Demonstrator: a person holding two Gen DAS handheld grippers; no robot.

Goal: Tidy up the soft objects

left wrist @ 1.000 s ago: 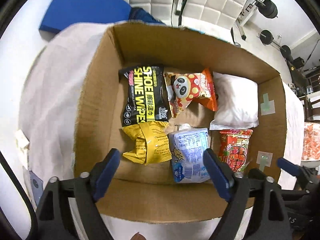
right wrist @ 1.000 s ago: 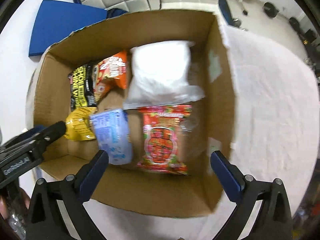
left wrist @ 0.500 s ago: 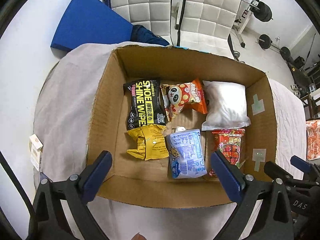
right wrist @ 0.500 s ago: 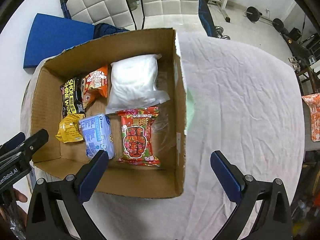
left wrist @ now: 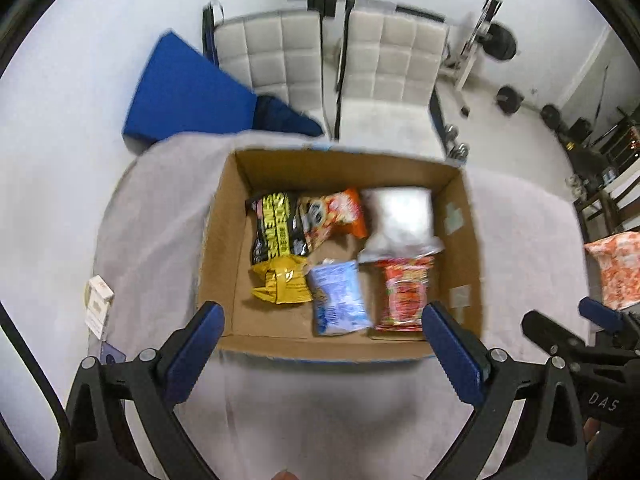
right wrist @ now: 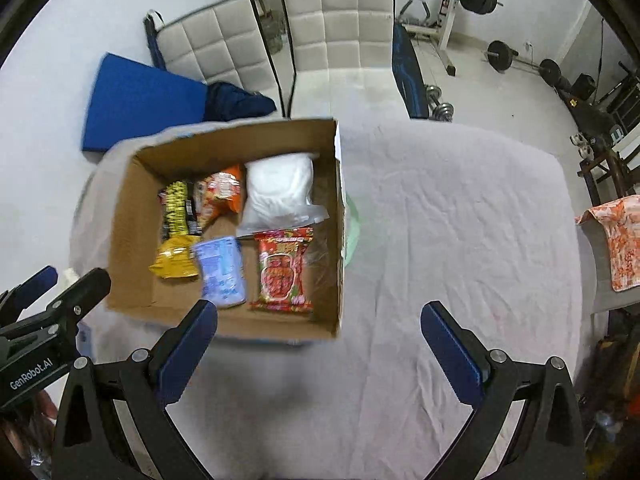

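Note:
An open cardboard box (left wrist: 224,224) (right wrist: 132,216) sits on a table under a grey cloth. Inside lie a black and yellow wipes pack (left wrist: 274,232), an orange panda snack bag (left wrist: 334,220), a white soft pack (left wrist: 402,216) (right wrist: 280,192), a yellow bag (left wrist: 282,282), a light blue pack (left wrist: 338,300) (right wrist: 222,270) and a red snack pack (left wrist: 404,294) (right wrist: 282,272). My left gripper (left wrist: 320,344) is open and empty, high above the box's near edge. My right gripper (right wrist: 318,336) is open and empty, above the cloth by the box's near right corner.
The grey cloth (right wrist: 460,240) spreads to the right of the box. Two white padded chairs (right wrist: 340,40) and a blue mat (right wrist: 140,100) stand behind the table. Gym weights (right wrist: 500,56) lie on the floor. An orange patterned cloth (right wrist: 616,244) is at the right. A small white carton (left wrist: 98,300) sits at the left table edge.
Both grippers have pulled back and up from the box, which now looks smaller and farther. The right gripper has shifted right over the cloth. The packs in the box have not moved.

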